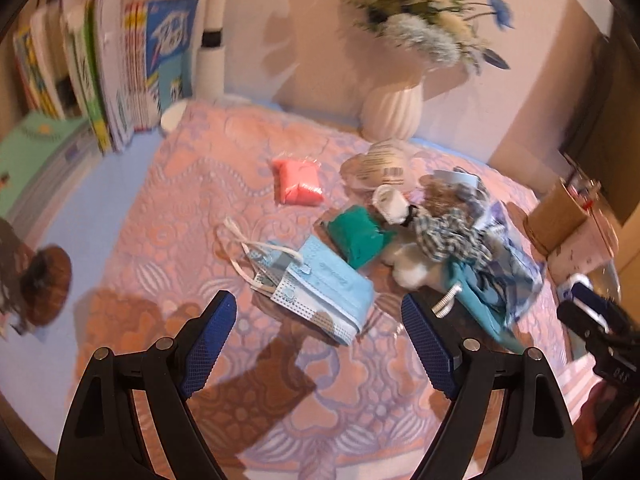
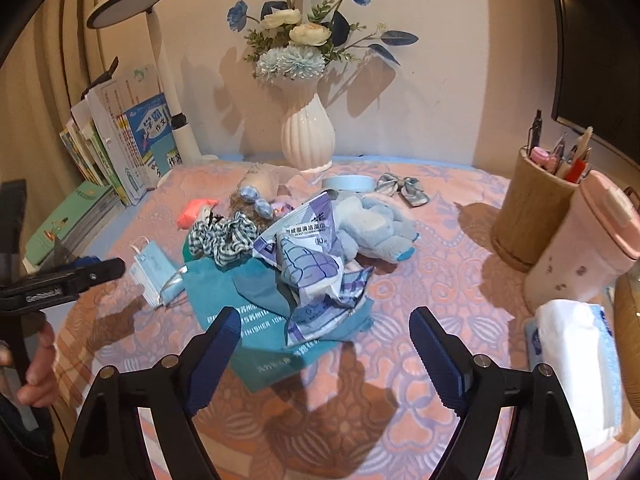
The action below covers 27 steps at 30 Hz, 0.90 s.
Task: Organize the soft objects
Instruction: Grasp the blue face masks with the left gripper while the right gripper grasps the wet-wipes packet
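- Both of my tools are empty: left hand-held gripper (image 1: 316, 344) and right hand-held gripper (image 2: 325, 354) each stand spread above the patterned mat (image 2: 440, 280)
- The soft pile lies mid-surface: wipes packet (image 2: 316, 276), checked scrunchie (image 2: 222, 236), blue plush toy (image 2: 376, 224), teal pouch (image 2: 256, 320)
- I judge all light and limp; the packet slippery and crinkly, so pinch a folded edge
- Left view alone shows the face masks (image 1: 320, 292) fully, plus a pink packet (image 1: 298, 182)
- Right view alone shows the hair bow (image 2: 404, 190) toward the far edge
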Motion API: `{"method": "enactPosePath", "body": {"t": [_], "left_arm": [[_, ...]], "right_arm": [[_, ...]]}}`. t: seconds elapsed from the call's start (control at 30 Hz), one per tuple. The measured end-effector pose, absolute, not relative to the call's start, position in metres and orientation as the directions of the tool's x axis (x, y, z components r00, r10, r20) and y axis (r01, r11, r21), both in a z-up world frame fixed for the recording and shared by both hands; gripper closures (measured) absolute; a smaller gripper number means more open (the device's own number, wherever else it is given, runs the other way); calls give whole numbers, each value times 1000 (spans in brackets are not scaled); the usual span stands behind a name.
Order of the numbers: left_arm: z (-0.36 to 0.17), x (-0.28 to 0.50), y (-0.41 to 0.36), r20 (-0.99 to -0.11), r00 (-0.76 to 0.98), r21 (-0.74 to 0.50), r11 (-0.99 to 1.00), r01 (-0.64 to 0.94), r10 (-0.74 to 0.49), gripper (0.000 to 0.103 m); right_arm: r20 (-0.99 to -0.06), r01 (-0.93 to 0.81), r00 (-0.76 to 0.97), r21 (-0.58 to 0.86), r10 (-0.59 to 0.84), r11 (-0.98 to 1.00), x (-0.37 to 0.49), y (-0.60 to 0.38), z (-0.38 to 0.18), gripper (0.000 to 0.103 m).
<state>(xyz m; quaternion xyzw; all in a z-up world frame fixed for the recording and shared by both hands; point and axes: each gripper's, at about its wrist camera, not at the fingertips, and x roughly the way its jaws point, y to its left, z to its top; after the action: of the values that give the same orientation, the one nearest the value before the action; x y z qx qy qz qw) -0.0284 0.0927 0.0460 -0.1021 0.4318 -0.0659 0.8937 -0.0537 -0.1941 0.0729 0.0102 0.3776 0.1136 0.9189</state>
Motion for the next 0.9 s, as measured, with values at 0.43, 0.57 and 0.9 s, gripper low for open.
{"method": "enactPosePath", "body": {"t": [0.43, 0.57, 0.9], "left_arm": [[8, 13, 85, -801, 552, -304, 952, -41, -232, 28], [13, 12, 84, -800, 562, -283, 958, -46, -210, 28], [13, 18, 83, -803, 550, -281, 960, -8, -231, 55]], "right_arm": [[-729, -206, 662, 46, 174, 978, -4, -172, 53, 21], [-738, -202, 658, 19, 149, 979, 2, -169, 46, 22], [-746, -222, 650, -6, 143, 975, 5, -165, 40, 47]]}}
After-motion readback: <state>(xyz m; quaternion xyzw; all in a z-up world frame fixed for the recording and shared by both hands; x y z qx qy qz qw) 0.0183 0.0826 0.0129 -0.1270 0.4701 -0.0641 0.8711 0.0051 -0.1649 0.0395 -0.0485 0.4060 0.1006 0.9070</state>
